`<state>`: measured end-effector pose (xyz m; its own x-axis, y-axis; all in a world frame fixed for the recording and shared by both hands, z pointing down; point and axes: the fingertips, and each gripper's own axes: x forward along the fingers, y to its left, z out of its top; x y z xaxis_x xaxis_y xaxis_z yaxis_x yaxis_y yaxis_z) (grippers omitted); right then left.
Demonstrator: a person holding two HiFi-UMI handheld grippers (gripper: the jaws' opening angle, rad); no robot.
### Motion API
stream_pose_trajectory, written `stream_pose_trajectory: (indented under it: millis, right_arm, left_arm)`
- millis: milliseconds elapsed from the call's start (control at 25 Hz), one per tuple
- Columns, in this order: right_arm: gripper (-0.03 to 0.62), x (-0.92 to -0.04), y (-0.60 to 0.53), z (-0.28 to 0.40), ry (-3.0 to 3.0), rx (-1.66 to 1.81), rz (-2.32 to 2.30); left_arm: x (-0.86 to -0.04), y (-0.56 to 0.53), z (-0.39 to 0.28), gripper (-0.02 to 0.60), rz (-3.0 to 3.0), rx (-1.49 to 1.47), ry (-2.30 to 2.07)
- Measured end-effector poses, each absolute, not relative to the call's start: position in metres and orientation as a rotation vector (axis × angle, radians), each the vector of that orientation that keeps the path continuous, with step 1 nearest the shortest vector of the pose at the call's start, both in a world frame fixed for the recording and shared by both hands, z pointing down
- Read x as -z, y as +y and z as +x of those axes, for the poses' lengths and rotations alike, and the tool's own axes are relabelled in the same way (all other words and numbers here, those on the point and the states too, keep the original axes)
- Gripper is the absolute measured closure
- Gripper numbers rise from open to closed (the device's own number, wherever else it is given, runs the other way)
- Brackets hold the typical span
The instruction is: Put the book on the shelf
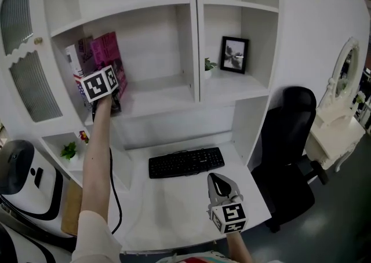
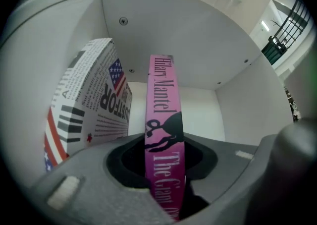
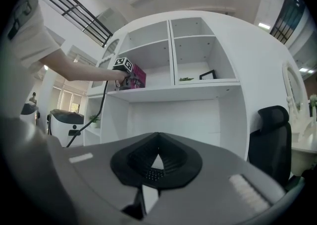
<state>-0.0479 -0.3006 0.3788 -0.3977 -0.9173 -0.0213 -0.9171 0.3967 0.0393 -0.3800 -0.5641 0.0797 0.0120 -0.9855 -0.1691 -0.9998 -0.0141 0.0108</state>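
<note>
the white shelf unit fills the head view, with a white desk under it and a black chair to the right. a black keyboard lies on the desk. in the left middle compartment, the pink book stands upright, spine outward, just beside a flag-printed book that leans to its left. the left gripper pinches the pink book by its spine. the right gripper hovers low over the desk front, jaws pressed together on nothing. a framed picture sits in the right compartment.
</note>
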Motion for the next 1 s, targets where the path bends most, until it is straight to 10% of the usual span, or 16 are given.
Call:
stream_pose_trajectory:
  millis: [640,1000]
  right_arm:
    - [0.594,-0.382,-0.300,-0.069,-2.634,0.060,1.662]
    - [0.594,-0.386,-0.299,-0.078,-2.650,0.047,1.620]
  left_arm:
    - [-0.078,-0.565,-0.381,0.434,-2.138,-0.213,2.096]
    - [-0.052,-0.542,-0.370,0.230,-2.035,-0.298,2.020]
